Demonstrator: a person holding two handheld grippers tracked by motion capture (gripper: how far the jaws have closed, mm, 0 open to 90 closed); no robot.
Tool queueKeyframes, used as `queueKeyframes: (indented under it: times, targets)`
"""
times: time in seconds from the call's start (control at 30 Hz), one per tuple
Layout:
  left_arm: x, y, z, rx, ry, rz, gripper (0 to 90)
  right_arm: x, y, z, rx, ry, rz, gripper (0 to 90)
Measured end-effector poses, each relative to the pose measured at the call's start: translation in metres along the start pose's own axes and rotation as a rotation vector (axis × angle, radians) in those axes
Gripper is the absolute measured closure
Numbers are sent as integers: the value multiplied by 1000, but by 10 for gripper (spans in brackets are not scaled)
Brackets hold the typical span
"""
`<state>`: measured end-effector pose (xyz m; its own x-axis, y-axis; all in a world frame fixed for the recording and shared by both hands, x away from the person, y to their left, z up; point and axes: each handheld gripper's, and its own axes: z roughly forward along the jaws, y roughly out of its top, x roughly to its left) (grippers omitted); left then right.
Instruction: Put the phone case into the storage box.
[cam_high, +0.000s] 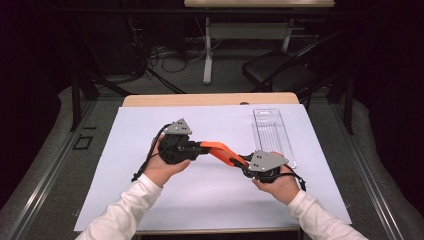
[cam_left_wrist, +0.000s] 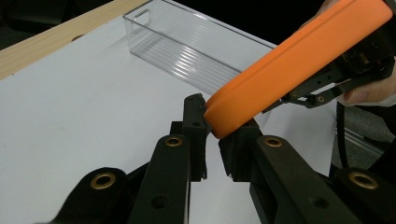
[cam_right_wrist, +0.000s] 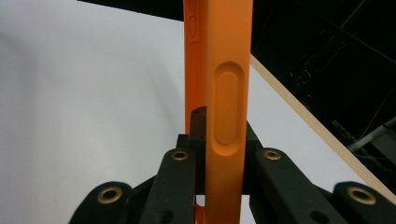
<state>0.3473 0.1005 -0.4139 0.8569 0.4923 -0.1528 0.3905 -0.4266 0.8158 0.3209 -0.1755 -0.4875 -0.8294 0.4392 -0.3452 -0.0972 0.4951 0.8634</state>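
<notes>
Two grippers share one orange phone case (cam_high: 220, 152) above the middle of the desk (cam_high: 210, 99), which is covered by a white sheet (cam_high: 150, 170). Starting at the left, the left gripper (cam_high: 198, 148) points toward the right edge, and in the left gripper view its jaws stand only a little apart, with the rounded end of the case (cam_left_wrist: 299, 65) resting in the narrow gap between the pads (cam_left_wrist: 194, 122). Whether they truly pinch it I cannot tell; the case seems to touch the pads rather than sit deep between them. The case runs slanting from there toward the near right, held clear of the sheet. At its other end the right gripper (cam_high: 243, 163) has its jaws closed firmly on the edge of the case (cam_right_wrist: 219, 112), which stands upright between them in the right gripper view, the long side-button recess facing the camera. Further right, near the far right corner of the desk, a clear plastic tray (cam_high: 272, 135) lies empty with its long side running toward the far edge.

To my eye this is a handover or a two-handed carry, with the tray the likely destination. The next move, I judge, calls for one gripper to take a sure hold before the other lets go, then a swing toward the tray, keeping the case level enough to drop inside its walls.
</notes>
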Motion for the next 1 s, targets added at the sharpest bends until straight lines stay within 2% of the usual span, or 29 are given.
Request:
queueKeyframes:
  times: [0.3, 0.57, 0.77, 0.87, 1.0]
  targets:
    - [0, 1, 1, 6, 10, -1, 811, 0, 1, 2, 4, 2, 9, 715]
    - [0, 4, 4, 45, 12, -18, 811, 1, 1, 2, 20, -30, -10, 584]
    - [1, 9, 5, 81, 26, -40, 809, 1, 5, 0, 24, -55, -15, 506]
    - [1, 10, 5, 92, 34, -53, 809, 1, 7, 0, 20, -55, -9, 499]
    - [2, 12, 5, 113, 36, -99, 808, 1, 8, -1, 24, -61, -5, 485]
